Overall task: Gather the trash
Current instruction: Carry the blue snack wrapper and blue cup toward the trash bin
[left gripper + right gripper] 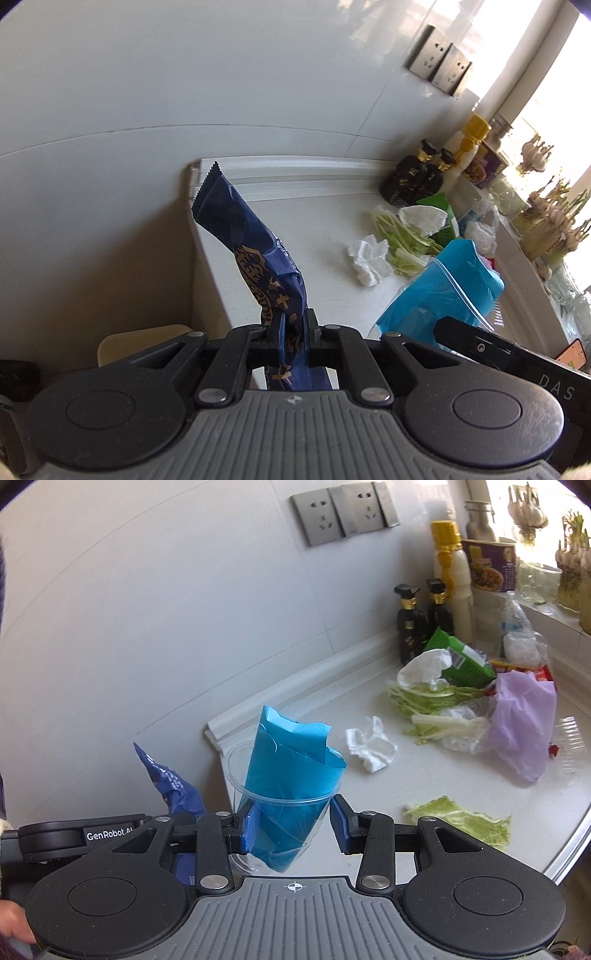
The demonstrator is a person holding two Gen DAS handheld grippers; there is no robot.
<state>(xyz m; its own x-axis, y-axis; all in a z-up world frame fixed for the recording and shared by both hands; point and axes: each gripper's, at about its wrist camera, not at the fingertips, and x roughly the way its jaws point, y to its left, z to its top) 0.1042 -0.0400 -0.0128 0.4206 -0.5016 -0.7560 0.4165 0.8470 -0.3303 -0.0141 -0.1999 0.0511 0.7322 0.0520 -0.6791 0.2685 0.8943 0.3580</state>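
My left gripper (293, 325) is shut on a dark blue snack wrapper (255, 236) with gold lettering, which sticks up crumpled from the jaws. In the right wrist view the same wrapper (173, 786) shows at lower left. My right gripper (295, 827) is shut on a clear plastic cup (284, 801) with a rolled piece of blue paper (291, 760) stuffed inside. Its blue pads (249, 829) press the cup's sides. Both grippers hang side by side near the left end of the white counter (406, 782).
On the counter lie a crumpled white tissue (371, 747), cabbage leaves (461, 819), a purple plastic bag (524, 716) and a green carton (461, 657). Dark bottles (410, 624) stand by the wall under the sockets (343, 509). The counter ends at left (195, 236).
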